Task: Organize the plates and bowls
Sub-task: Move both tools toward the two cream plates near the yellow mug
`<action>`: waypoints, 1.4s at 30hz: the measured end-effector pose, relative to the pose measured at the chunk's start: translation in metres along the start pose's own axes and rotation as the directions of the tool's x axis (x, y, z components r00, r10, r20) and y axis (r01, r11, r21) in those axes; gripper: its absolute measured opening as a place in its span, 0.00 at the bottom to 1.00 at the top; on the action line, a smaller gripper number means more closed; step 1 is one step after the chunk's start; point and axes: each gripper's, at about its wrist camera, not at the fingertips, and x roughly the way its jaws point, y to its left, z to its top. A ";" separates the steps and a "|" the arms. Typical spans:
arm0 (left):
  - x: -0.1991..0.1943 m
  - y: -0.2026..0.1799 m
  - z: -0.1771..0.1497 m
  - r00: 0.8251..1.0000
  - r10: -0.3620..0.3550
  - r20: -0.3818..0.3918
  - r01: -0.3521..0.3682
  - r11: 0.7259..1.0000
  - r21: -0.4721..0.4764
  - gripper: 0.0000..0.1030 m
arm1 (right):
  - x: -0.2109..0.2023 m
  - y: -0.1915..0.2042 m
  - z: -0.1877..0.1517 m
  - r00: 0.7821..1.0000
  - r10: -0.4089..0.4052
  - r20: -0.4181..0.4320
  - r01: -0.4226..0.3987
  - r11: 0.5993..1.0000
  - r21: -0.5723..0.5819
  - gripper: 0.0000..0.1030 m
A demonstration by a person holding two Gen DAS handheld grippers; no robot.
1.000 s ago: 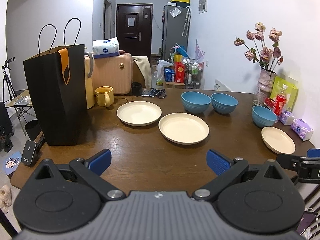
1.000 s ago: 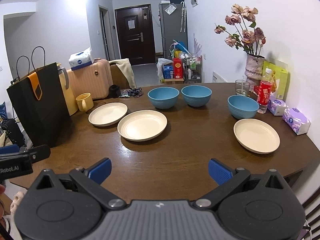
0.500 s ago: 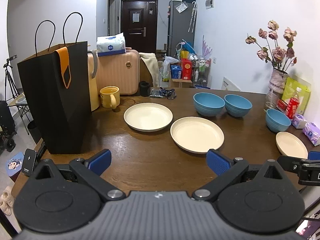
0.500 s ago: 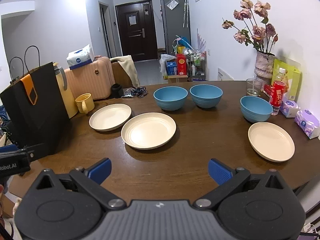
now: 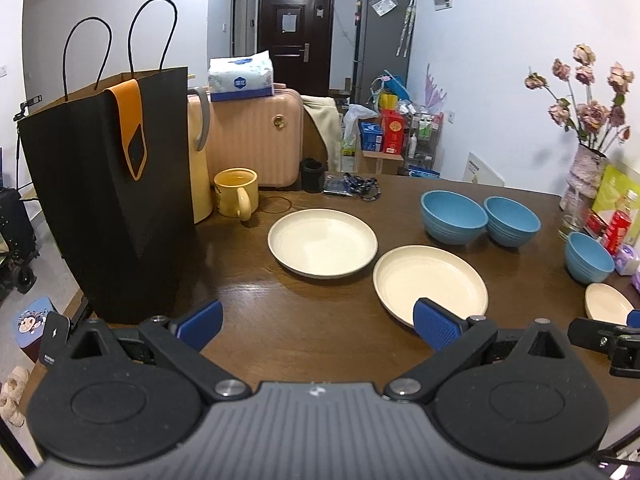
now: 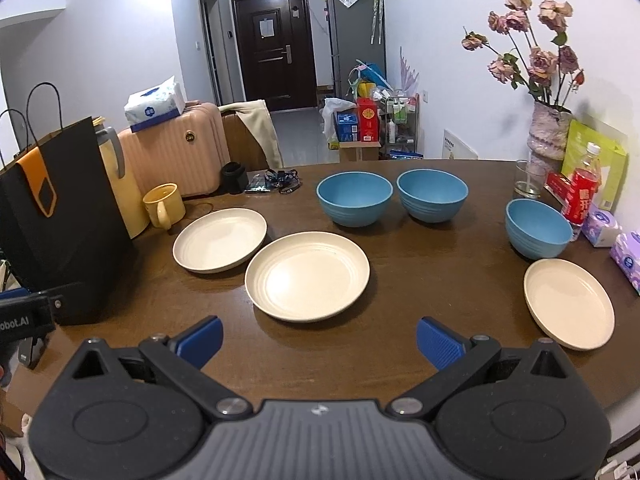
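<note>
Left wrist view shows the left gripper point(image 5: 318, 320) with jaws spread wide and empty above the tabletop point(image 5: 304, 320), as the right gripper point(image 6: 318, 338) is too, while three cream plates point(image 6: 307, 276) and three blue bowls point(image 6: 354, 199) sit apart on the wood ahead, untouched.

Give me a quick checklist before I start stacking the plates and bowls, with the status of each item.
1. Left tongs open and empty: ok.
2. Right tongs open and empty: ok.
3. Three cream plates lying flat and apart, middle plate nearest: ok.
4. Three blue bowls upright and empty, for example the right bowl: ok.
5. Bare table between the tongs and the dishes: ok.
6. Bottle standing close behind the right bowl: not ok, mind it.
</note>
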 end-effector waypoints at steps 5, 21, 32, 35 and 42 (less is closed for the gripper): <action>0.024 0.011 0.016 1.000 0.026 -0.017 -0.027 1.000 -0.012 1.00 | 0.025 0.009 0.020 1.000 0.017 -0.006 -0.017 1.000 -0.008 1.00; 0.121 0.054 0.069 0.994 0.069 -0.085 -0.072 0.997 -0.040 1.00 | 0.131 0.058 0.095 0.998 0.027 -0.059 -0.029 0.999 -0.026 1.00; 0.194 0.063 0.105 0.987 0.071 -0.144 -0.077 0.996 -0.041 1.00 | 0.210 0.077 0.137 0.992 0.038 -0.121 -0.042 0.999 -0.026 0.99; 0.214 0.065 0.112 0.983 0.070 -0.168 -0.077 0.996 -0.037 1.00 | 0.235 0.081 0.145 0.989 0.034 -0.142 -0.038 0.999 -0.024 0.98; 0.261 0.071 0.118 0.970 0.065 -0.236 -0.080 0.995 -0.055 1.00 | 0.287 0.088 0.157 0.983 0.032 -0.183 -0.038 0.999 -0.032 0.95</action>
